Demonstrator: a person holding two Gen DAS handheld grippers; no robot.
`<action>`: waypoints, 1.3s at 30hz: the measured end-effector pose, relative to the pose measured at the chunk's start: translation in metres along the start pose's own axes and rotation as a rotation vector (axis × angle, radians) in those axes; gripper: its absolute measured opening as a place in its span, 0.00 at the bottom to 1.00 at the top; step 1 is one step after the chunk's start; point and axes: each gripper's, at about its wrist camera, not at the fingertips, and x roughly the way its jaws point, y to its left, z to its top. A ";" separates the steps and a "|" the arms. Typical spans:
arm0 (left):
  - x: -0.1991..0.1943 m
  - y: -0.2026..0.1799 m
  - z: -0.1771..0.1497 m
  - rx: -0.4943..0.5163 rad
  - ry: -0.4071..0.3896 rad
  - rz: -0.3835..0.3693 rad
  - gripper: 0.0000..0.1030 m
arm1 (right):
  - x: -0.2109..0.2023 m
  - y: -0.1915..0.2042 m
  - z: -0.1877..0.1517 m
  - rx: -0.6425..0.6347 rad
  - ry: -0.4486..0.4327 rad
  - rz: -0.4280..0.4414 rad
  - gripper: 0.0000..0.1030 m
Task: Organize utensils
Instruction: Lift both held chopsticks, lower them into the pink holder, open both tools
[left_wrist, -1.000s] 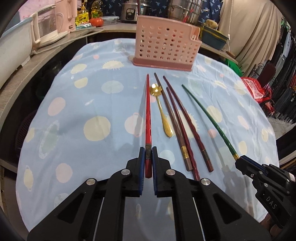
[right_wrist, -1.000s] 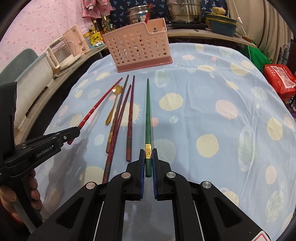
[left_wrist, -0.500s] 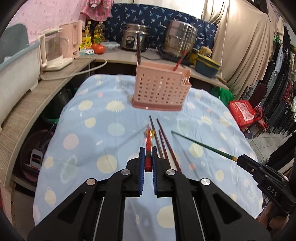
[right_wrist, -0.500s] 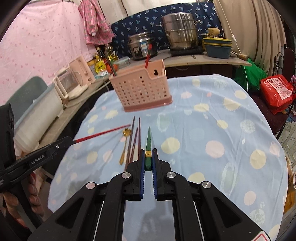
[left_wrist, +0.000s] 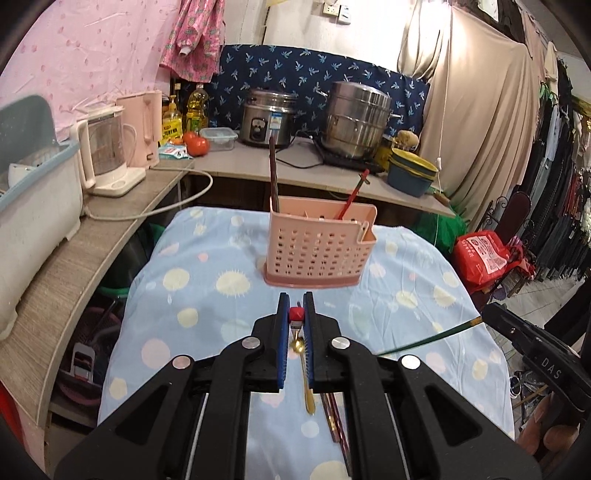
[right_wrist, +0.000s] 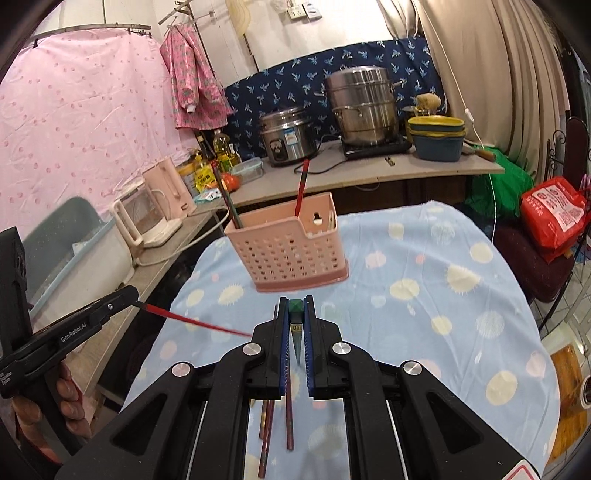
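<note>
While pinched endwise, red chopstick (left_wrist: 296, 314) between left gripper (left_wrist: 296, 314) fingers.

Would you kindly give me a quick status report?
Left hand-held gripper shut on red chopstick. Right hand-held gripper shut on green chopstick. Pink basket ahead, path open.

Black left tongs (left_wrist: 296, 314) and right tongs (right_wrist: 295, 314), blue-lined fingers (left_wrist: 283, 343), silver screws, white lettering.
</note>
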 end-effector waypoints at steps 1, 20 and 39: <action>0.001 0.000 0.005 0.000 -0.007 0.001 0.07 | 0.001 -0.001 0.005 0.000 -0.010 0.000 0.07; 0.003 -0.015 0.138 0.029 -0.234 0.000 0.07 | 0.028 -0.002 0.133 0.066 -0.213 0.043 0.07; 0.072 -0.005 0.194 0.017 -0.306 0.024 0.07 | 0.128 0.014 0.188 0.109 -0.239 0.085 0.07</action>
